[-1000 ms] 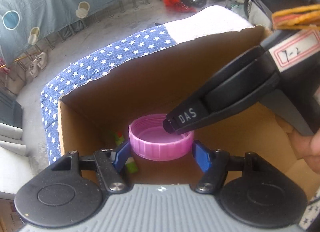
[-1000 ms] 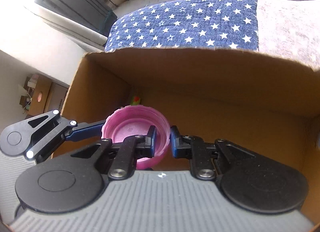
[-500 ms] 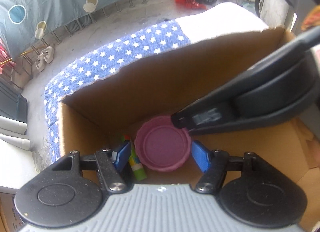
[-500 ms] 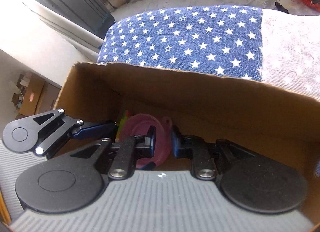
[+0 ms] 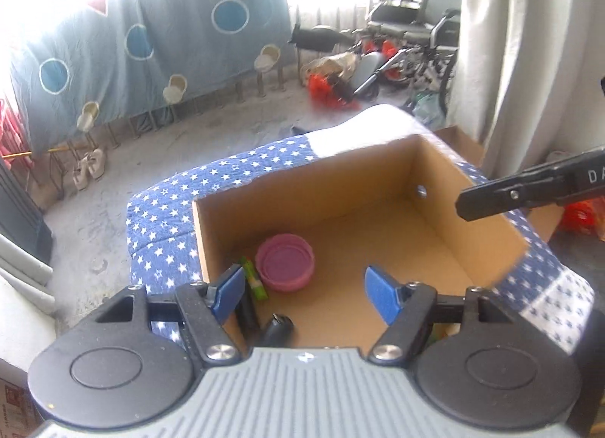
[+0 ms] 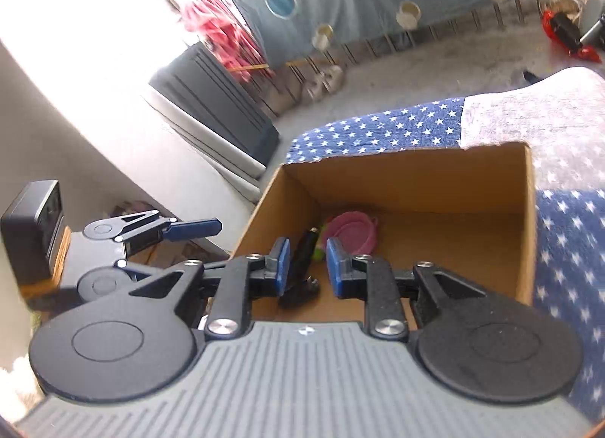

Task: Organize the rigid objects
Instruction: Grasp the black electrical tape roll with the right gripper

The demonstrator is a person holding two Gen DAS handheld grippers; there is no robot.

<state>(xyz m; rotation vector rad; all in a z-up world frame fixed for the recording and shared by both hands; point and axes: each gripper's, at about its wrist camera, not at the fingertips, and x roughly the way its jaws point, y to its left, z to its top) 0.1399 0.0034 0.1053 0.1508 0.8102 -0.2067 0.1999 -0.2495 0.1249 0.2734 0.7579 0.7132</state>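
Held both grippers above the cardboard box [image 5: 382,177], left gripper [image 5: 306,288] spread wide, right gripper [image 6: 307,263] parted, both gripping nothing. Left the pink lid [image 5: 285,262] open-side up on the box floor, beside a green item [image 5: 254,279].

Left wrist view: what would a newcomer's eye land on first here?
The pink lid lying open side up on the floor of the cardboard box, near its left wall beside a green object. Next, the star-patterned blue cloth under the box. The left gripper hangs open above it, holding nothing.

Black object [image 5: 279,328] partly hidden behind left claw [image 5: 304,290]
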